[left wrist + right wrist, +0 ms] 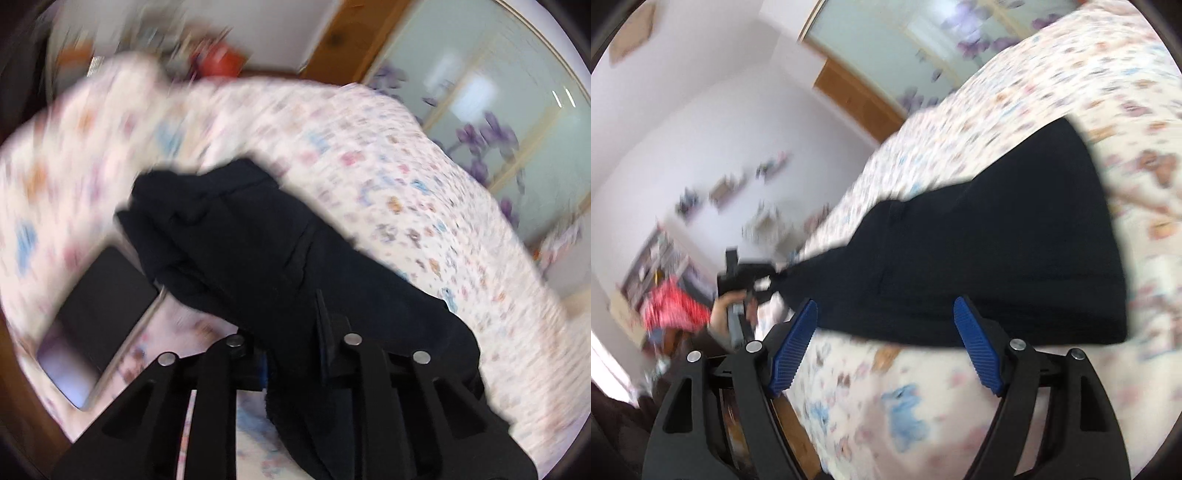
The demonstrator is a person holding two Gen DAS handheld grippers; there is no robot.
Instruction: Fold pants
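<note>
Blue-padded fingers (793, 347) of the right gripper (882, 347) sit nearest the lens in the right wrist view, spread wide with nothing between them, hovering just over the near edge of the bed (997, 122). Floral sheet shows through the gap.

Left gripper (291, 354): jaws drawn together on a bunch of dark cloth, one end of the pants (240, 236). Fabric wraps over the fingertips and hides the pads, so the grip itself is read from the closed linkage and the cloth trailing off it. Right wrist view confirms it: that gripper, held in a hand (722, 314), has the narrow end of the pants lifted near the bed's far-left edge.

Pants (997, 251): black, stretched long across the bed. Wide end lies flat on the sheet toward the right edge; narrow end raised off the sheet. Left wrist view shows a rumpled heap at the far end, layers unclear through motion blur.

Dark flat slab, likely a tablet or phone (99, 314), lies on the sheet near the bed's left edge, just beside the cloth.

Progress, as judged: early to middle. Garment looks doubled lengthwise into one strip, though blur leaves that uncertain. End-to-end fold not yet laid down; smoothing and any final fold still to do.
</note>
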